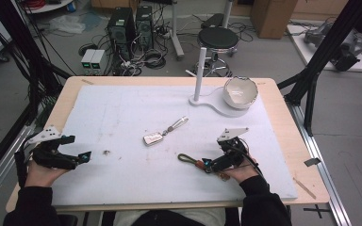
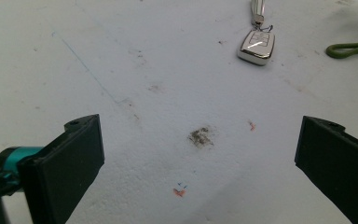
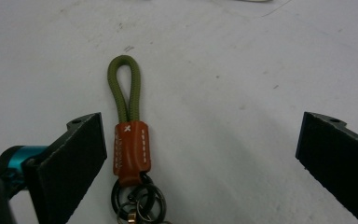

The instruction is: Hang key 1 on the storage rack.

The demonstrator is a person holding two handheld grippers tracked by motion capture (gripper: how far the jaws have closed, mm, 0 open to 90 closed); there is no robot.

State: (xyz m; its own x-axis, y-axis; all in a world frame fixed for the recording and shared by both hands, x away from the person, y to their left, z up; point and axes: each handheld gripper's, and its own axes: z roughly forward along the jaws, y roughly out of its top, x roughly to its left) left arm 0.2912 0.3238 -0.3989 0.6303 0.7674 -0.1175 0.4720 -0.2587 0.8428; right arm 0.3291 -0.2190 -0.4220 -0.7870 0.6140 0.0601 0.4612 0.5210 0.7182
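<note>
A keychain with an olive-green cord loop (image 3: 125,84), a brown leather tab (image 3: 130,148) and dark metal rings (image 3: 139,198) lies flat on the white mat. My right gripper (image 3: 200,163) stands open over it, the strap close to its left jaw; in the high view the right gripper (image 1: 213,165) sits just right of the green loop (image 1: 186,158). A silver car key fob (image 1: 153,138) with a metal tag (image 1: 177,124) lies mid-mat. My left gripper (image 1: 82,157) is open and empty at the mat's left; the fob (image 2: 257,45) lies far ahead of it.
A white stand with an upright post (image 1: 200,70) and a cracked white bowl (image 1: 240,91) sits at the back right of the mat (image 1: 122,108). A dark smudge (image 2: 200,136) marks the mat between the left jaws. A stool and computers stand beyond the table.
</note>
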